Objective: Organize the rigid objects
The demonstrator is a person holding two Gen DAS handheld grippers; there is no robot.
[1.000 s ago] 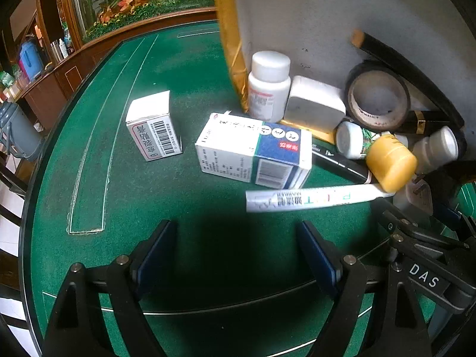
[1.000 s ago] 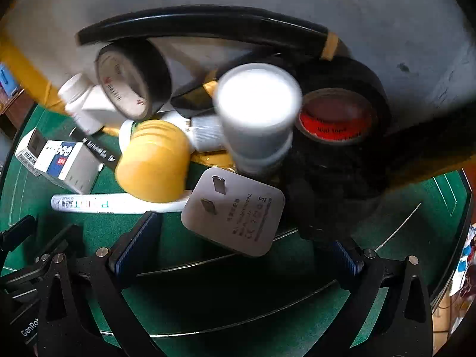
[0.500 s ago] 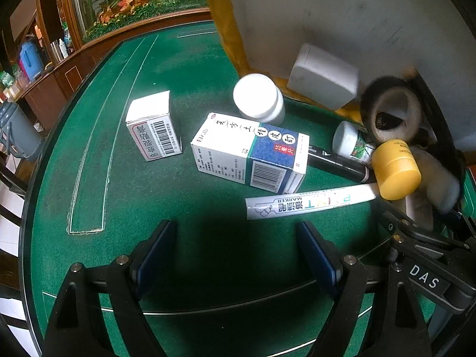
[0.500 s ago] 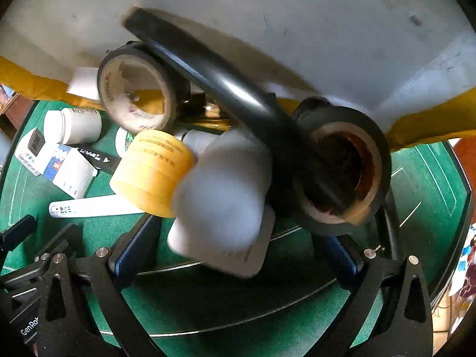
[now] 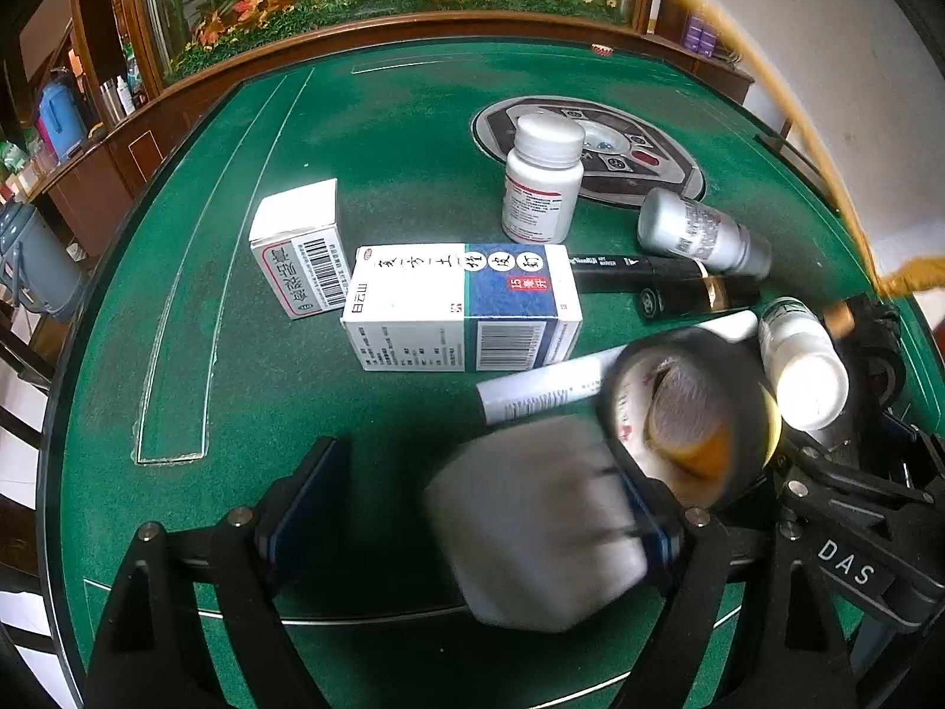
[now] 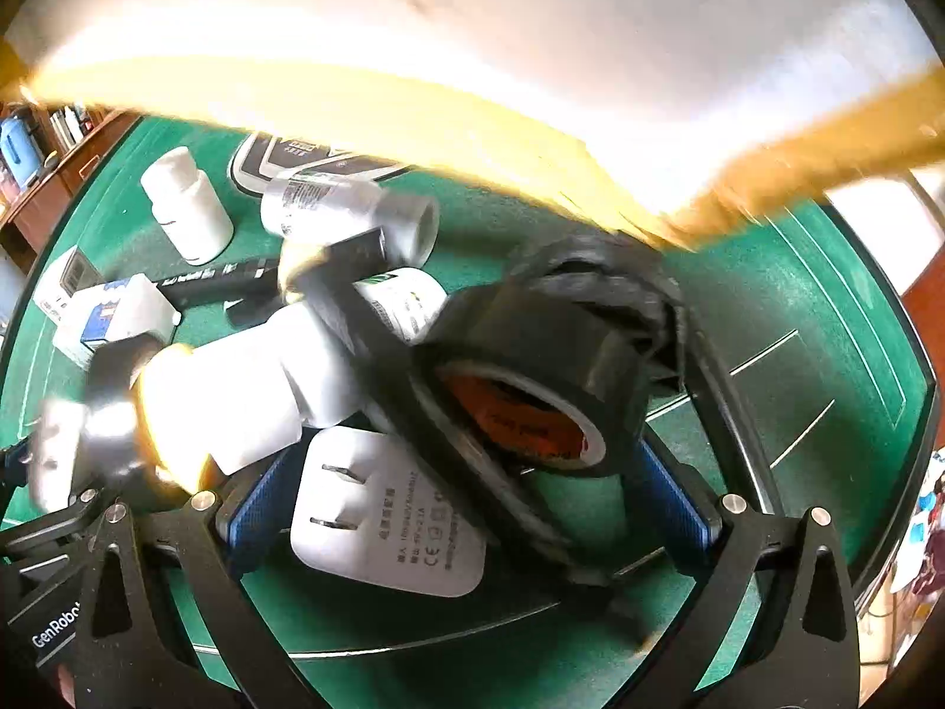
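Since a moment ago, the big white box with yellow tape has been lifting away and its contents are tumbling onto the green table (image 5: 378,136), while both grippers are keeping still. Left gripper (image 5: 472,508) jaws are standing wide open, holding nothing; a blurred white block (image 5: 531,526) is lying between them against the right-hand pad, with a black tape roll (image 5: 691,413) just beyond that pad. Farther ahead, a white marker (image 5: 549,390) is lying across, then a blue-and-white carton (image 5: 460,307), a smaller white carton (image 5: 301,248) to its left, a black marker (image 5: 626,266) to its right, and an upright white bottle (image 5: 543,177) beyond. Right gripper (image 6: 466,502) jaws are also spread wide and gripping nothing; a white plug adapter (image 6: 390,520) is lying between them, and a black tape roll with an orange core (image 6: 531,378) is resting just ahead, beside a long black bar (image 6: 472,455). To the left, blurred bottles are still rolling.
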